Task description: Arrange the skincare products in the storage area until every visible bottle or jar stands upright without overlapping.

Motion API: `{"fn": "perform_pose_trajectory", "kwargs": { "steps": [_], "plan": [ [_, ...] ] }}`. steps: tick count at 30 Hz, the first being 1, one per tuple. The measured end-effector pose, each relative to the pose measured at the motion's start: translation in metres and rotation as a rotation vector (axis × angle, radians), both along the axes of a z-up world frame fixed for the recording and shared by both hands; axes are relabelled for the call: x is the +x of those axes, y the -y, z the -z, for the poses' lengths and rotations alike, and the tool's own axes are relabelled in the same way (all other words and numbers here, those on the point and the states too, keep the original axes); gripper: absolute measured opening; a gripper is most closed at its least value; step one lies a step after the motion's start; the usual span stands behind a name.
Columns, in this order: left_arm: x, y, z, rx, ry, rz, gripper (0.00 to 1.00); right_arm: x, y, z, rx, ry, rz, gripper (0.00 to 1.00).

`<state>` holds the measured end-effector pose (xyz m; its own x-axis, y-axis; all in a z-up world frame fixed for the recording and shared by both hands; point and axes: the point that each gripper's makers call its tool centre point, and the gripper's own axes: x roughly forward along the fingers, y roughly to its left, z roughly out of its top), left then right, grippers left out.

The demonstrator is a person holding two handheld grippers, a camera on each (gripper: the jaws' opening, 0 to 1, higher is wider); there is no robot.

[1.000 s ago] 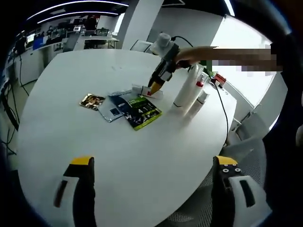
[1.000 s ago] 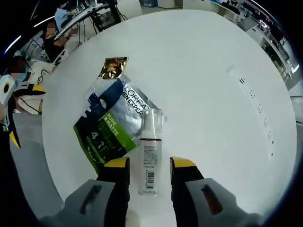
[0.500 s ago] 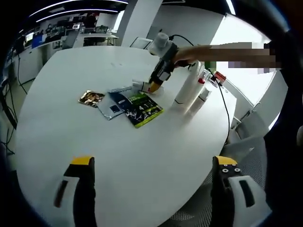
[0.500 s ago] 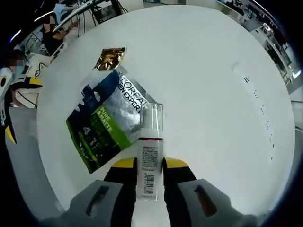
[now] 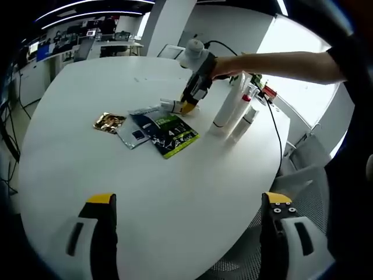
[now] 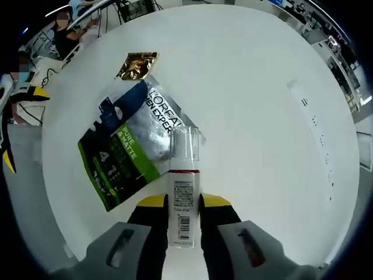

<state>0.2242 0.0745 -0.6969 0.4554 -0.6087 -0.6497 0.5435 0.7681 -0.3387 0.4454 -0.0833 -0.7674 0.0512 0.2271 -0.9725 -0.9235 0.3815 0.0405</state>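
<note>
White laminate formed the round table (image 6: 262, 116), and on it, from left in the right gripper view, lay the crumpled gold foil sachet (image 6: 137, 65), the dark blue and green flat product pouch (image 6: 125, 153), and the white lying-down bottle with a clear cap and red band (image 6: 183, 181). The right gripper (image 6: 183, 204) had its yellow-tipped jaws pressed against the bottle's lower body, pinching it, with the cap resting across the pouch's edge. Judged risk: the grip sat low on a smooth round body, so the bottle could swivel or slip when tipped upright, and its cap could drag the pouch along. In the left gripper view, the left gripper (image 5: 189, 219) hung spread and empty above the near table edge, well apart from the goods. Three tall white bottles (image 5: 233, 108) stood upright just right of the pouch; their labels were too small to read. Whether the held bottle's base was clear of the table could not be told.
</note>
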Motion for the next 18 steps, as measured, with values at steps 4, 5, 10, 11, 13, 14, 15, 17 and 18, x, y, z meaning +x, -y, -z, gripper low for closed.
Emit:
{"fn": "perform_pose_trajectory", "kwargs": {
  "steps": [4,5,10,11,13,14,15,17,18],
  "plan": [
    [-0.002,0.002,-0.001,0.006,0.001,0.012,0.97,0.007,0.003,-0.001,0.009,0.028,0.018,0.2],
    [-0.003,0.003,-0.001,0.006,0.001,0.015,0.97,0.008,0.004,-0.003,0.013,0.036,0.024,0.2],
    [-0.004,0.007,-0.003,0.006,0.005,0.025,0.97,0.015,0.002,-0.025,0.066,0.073,0.057,0.2],
    [-0.004,0.008,-0.004,0.008,0.005,0.03,0.97,0.017,0.001,-0.032,0.076,0.088,0.064,0.2],
    [-0.005,0.011,-0.005,0.011,0.009,0.04,0.97,0.019,0.005,-0.038,0.083,0.107,0.07,0.2],
    [-0.005,0.012,-0.006,0.009,0.012,0.044,0.97,0.019,0.007,-0.041,0.084,0.117,0.075,0.2],
    [-0.005,0.014,-0.008,0.007,0.015,0.048,0.97,0.023,0.009,-0.043,0.086,0.136,0.079,0.2],
    [-0.004,0.016,-0.01,0.007,0.023,0.058,0.97,0.027,0.014,-0.052,0.094,0.163,0.091,0.19],
    [-0.004,0.016,-0.01,0.009,0.026,0.063,0.97,0.027,0.017,-0.058,0.099,0.173,0.101,0.19]
  ]
}}
